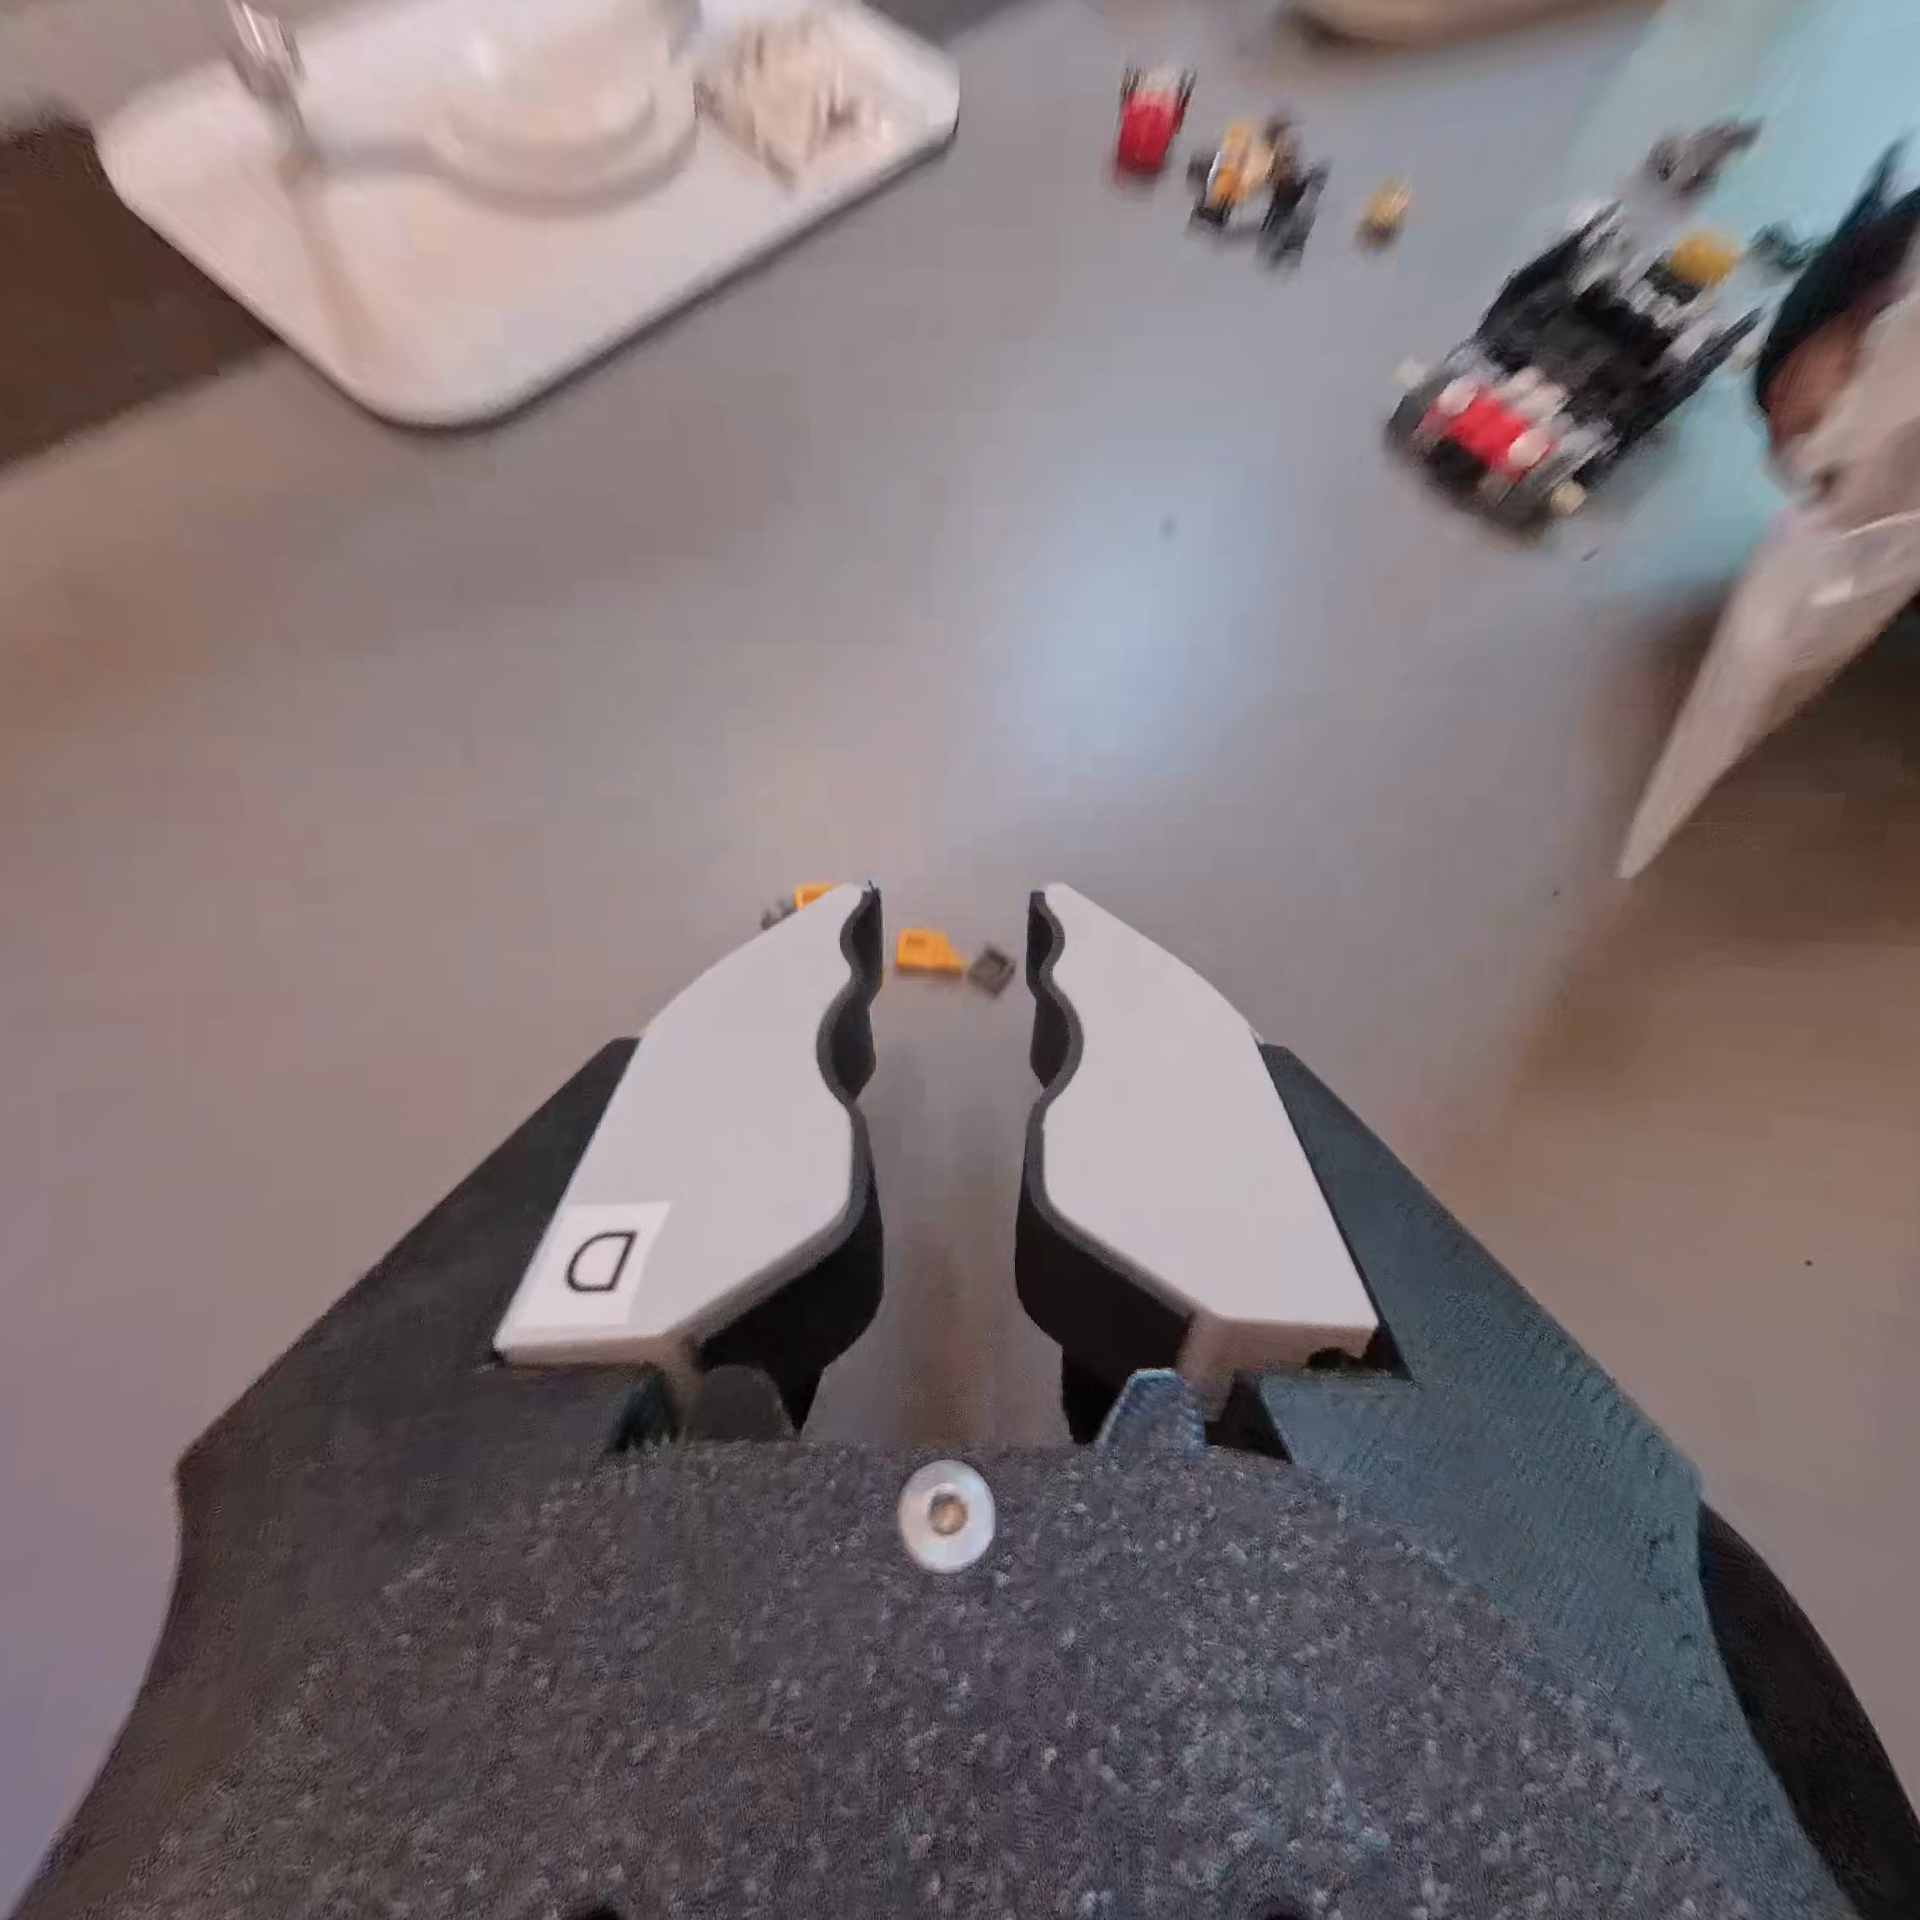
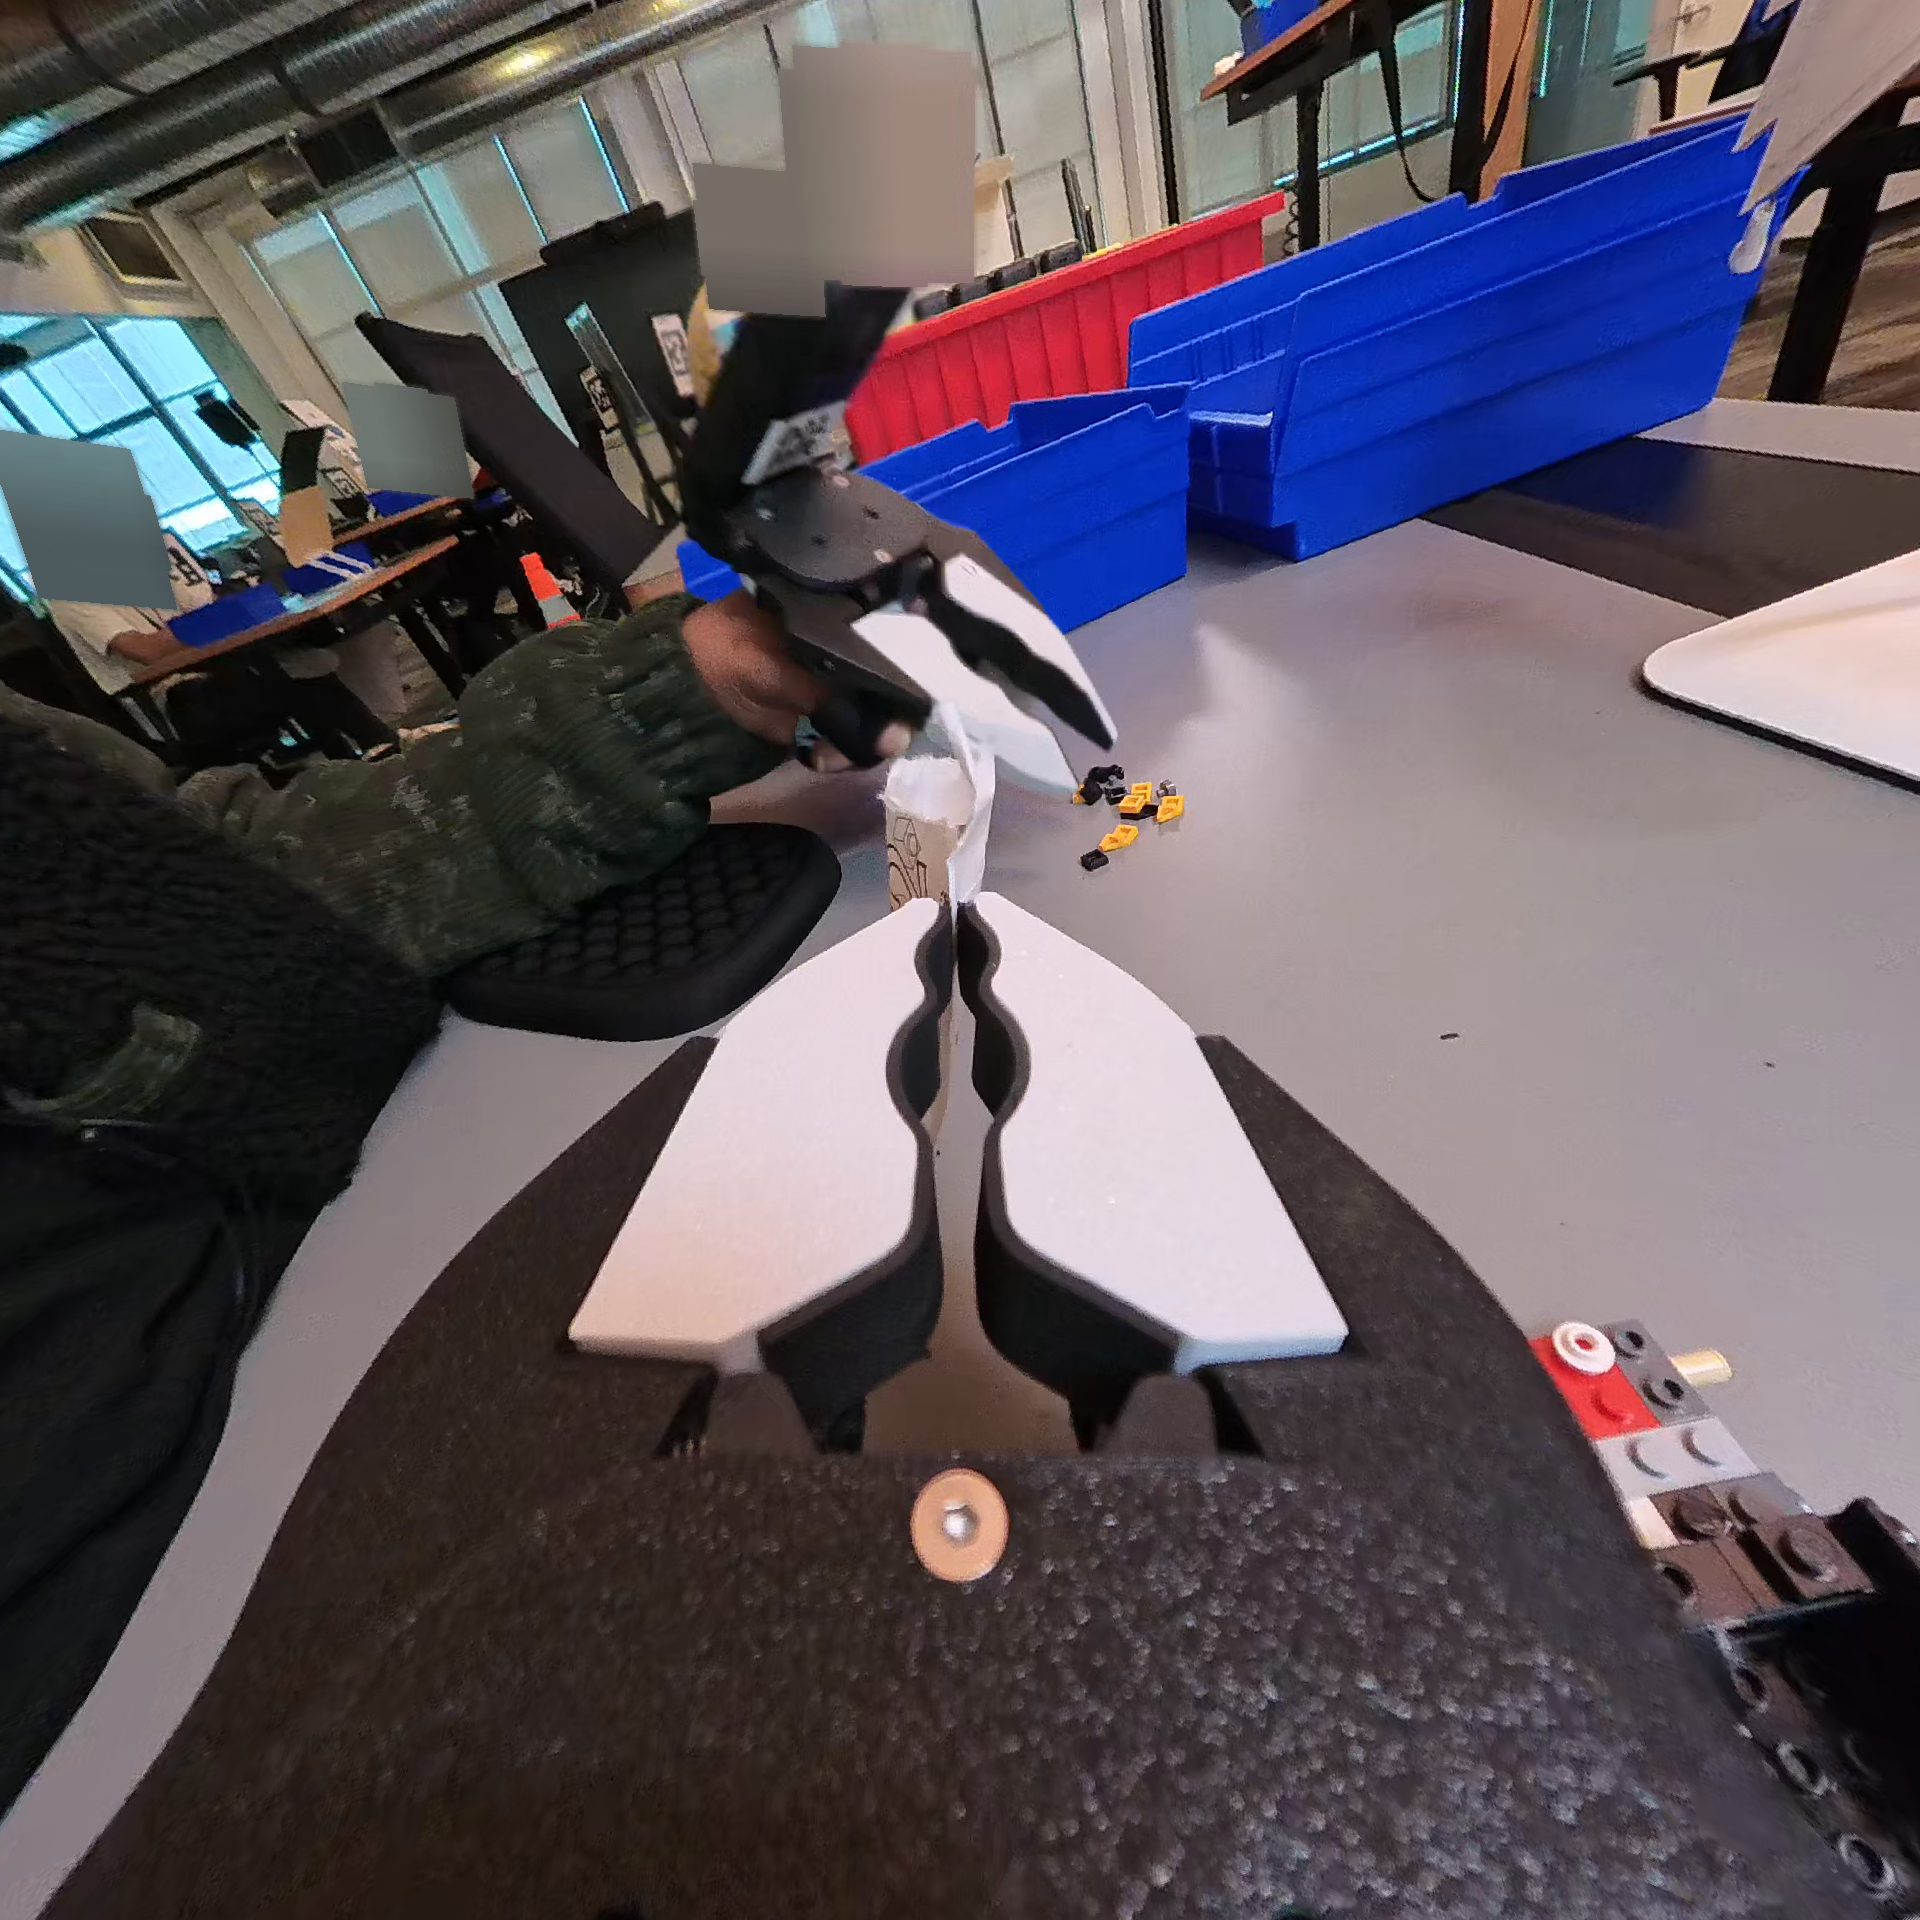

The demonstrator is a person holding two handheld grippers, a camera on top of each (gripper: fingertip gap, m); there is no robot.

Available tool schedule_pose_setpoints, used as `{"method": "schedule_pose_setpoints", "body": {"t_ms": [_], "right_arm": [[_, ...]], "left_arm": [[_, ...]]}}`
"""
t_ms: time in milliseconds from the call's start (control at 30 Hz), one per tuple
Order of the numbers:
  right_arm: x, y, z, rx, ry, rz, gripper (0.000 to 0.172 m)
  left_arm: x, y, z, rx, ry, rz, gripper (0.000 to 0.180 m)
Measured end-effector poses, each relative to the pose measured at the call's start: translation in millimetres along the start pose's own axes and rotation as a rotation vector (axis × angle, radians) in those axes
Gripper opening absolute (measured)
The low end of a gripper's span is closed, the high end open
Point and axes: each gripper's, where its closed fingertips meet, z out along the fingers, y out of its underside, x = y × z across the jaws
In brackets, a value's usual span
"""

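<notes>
Grey worktop (image 1: 520, 675), smooth, carries every item listed.

Right hand-held gripper (image 2: 954, 914): fingers closed flat on a torn paper bag (image 2: 930, 831), brown and white, standing upright from the tips with its long axis vertical. A brick-built model (image 2: 1704, 1455) in red, grey and black sits just beside this tool's body, right.

Left hand-held gripper (image 1: 954, 914): fingers apart, nothing between the pads. An orange brick (image 1: 925, 954) and a small dark brick (image 1: 989, 971) lie loose on the worktop below the gap, untouched. From the right view this tool (image 2: 1081, 758) angles down at the scattered small bricks (image 2: 1132, 810), closer to them than the right one.

Open grey surface lies ahead and to the sides. Farther off: white tray (image 1: 499, 249) left, black toy car (image 1: 1579, 353) right, blue bins (image 2: 1455, 364) and a red bin (image 2: 1060, 312) along the far edge.
</notes>
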Motion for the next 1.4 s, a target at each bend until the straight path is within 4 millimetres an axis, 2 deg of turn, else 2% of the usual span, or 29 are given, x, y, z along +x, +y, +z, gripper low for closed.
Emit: {"method": "schedule_pose_setpoints", "body": {"t_ms": [67, 200, 300, 333, 500, 533, 600, 733, 867, 900, 1000, 1200, 1267, 1333, 1400], "right_arm": [[-1, 0, 0, -0.003, 0.0, -0.004, 0.0], [-1, 0, 0, -0.001, -0.003, -0.004, 0.0], [-2, -1, 0, 0.0, -0.005, -0.003, 0.0], [-2, 0, 0, -0.001, -0.005, -0.004, 0.0], [-1, 0, 0, -0.002, -0.003, -0.004, 0.0], [-1, 0, 0, -0.002, -0.003, -0.004, 0.0], [-1, -1, 0, 0.0, -0.003, -0.005, 0.0], [-1, -1, -1, 0.002, -0.002, -0.005, 0.0], [-1, 0, 0, 0.0, -0.004, -0.001, 0.0], [-1, 0, 0, -0.001, -0.004, -0.002, 0.0], [-1, 0, 0, -0.002, -0.004, -0.003, 0.0], [-2, 1, 1, -0.007, -0.009, 0.002, 0.0], [-2, 1, 1, -0.006, -0.008, 0.003, 0.0], [-1, 1, 0, -0.004, -0.009, 0.006, 0.0], [-1, 1, 0, -0.002, -0.011, 0.011, 0.0]], "left_arm": [[-4, 12, 8, -0.06, 0.0, -0.017, 0.028], [-6, 19, 19, -0.109, -0.019, 0.02, 0.029], [-6, 18, 20, -0.109, -0.007, 0.001, 0.016], [-7, 19, 20, -0.113, -0.008, 0.007, 0.01], [-6, 21, 19, -0.131, -0.02, 0.042, 0.009], [-5, 22, 18, -0.143, -0.018, 0.054, 0.0], [-6, 23, 17, -0.143, -0.032, 0.078, 0.0], [-3, 7, 7, -0.047, -0.008, 0.053, 0.0], [-20, 8, 0, -0.028, -0.078, 0.02, 0.0], [-24, 9, 0, -0.032, -0.099, 0.016, 0.01], [-32, 16, 4, -0.07, -0.134, 0.023, 0.024], [-50, 16, 20, -0.118, -0.153, 0.059, 0.033], [-49, 15, 25, -0.127, -0.107, 0.04, 0.029], [-49, 15, 25, -0.144, -0.09, 0.04, 0.014], [-48, 15, 25, -0.149, -0.079, 0.031, 0.009]]}}
